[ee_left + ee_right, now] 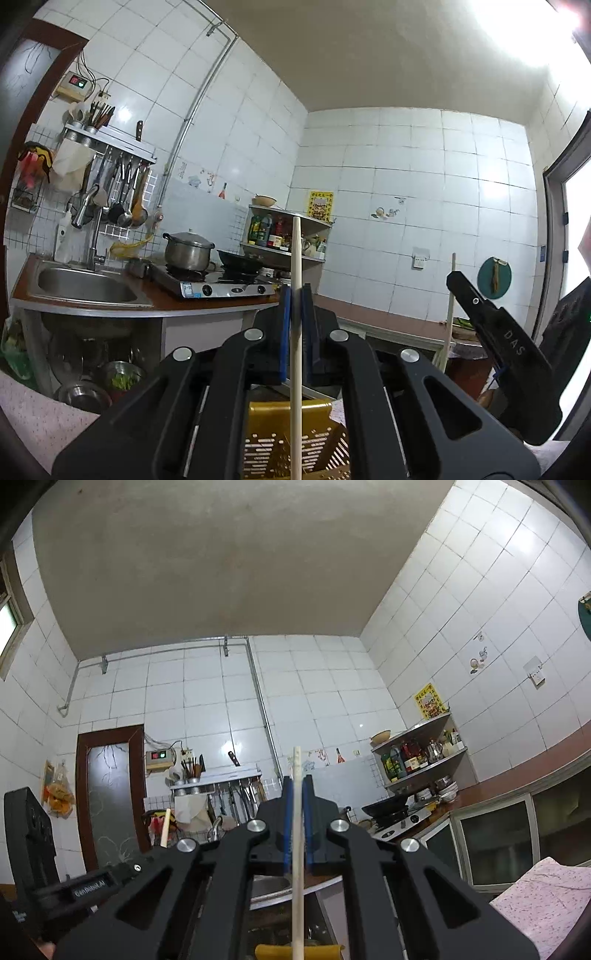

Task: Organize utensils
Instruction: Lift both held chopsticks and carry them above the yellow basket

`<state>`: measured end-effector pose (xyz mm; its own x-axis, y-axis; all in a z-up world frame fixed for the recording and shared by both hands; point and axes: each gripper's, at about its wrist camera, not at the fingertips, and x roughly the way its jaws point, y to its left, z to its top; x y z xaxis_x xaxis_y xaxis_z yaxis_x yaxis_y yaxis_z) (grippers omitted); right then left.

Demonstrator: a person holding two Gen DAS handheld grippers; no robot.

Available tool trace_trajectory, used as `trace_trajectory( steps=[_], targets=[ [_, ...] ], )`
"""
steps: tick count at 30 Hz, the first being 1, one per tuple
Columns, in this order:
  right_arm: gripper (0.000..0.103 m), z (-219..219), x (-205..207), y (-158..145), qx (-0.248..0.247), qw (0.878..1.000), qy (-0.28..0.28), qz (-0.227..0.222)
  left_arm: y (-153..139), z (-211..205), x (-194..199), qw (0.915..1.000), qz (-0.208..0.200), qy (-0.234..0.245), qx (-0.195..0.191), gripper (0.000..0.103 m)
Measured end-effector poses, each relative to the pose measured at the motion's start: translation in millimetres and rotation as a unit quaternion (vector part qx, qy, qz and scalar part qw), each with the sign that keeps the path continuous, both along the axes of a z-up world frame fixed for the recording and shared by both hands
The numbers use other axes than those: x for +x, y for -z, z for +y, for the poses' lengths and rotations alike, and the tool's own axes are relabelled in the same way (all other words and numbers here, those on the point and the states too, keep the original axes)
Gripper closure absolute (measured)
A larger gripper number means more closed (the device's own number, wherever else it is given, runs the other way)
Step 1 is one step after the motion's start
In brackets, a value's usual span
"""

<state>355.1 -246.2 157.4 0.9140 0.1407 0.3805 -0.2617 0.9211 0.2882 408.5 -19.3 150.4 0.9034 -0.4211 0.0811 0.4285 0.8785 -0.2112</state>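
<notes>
Between the blue pads of our left claw (295, 291) sits one wooden chopstick (296, 314), upright, clamped — its lower end runs down over the yellow slotted basket (291, 443). Our right claw (297, 782) is clamped on a second chopstick (297, 849) the same way, tilted up toward the ceiling. Beyond: stove (218, 286) with pot (188, 251) and wok (240, 260), sink (85, 286) to the left.

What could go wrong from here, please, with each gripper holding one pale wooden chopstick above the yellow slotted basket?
The left gripper pinches its pale wooden chopstick in a narrow grip, so it might pivot or slip. The right gripper holds its own chopstick close by; the sticks could collide. Either one could miss the yellow slotted basket when lowered.
</notes>
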Motion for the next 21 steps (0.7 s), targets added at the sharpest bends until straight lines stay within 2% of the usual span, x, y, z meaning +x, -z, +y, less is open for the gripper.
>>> trace_trajectory(
  steps=[6,11,21],
  targets=[
    [0.097,7.7,17.2,5.6,-0.005,1.0,0.029,0.0,0.4,-6.6,13.5,0.9994,-0.029,-0.019,0.009,0.099],
    [0.097,14.1,24.4,5.1,-0.015,0.997,0.077,-0.017,5.4,-11.3,34.4,0.9992,-0.026,-0.028,0.001,0.099],
    [0.098,24.2,42.4,10.6,-0.041,0.995,0.085,-0.016,30.8,-26.7,49.6,0.9963,-0.039,-0.067,0.037,0.099]
  ],
)
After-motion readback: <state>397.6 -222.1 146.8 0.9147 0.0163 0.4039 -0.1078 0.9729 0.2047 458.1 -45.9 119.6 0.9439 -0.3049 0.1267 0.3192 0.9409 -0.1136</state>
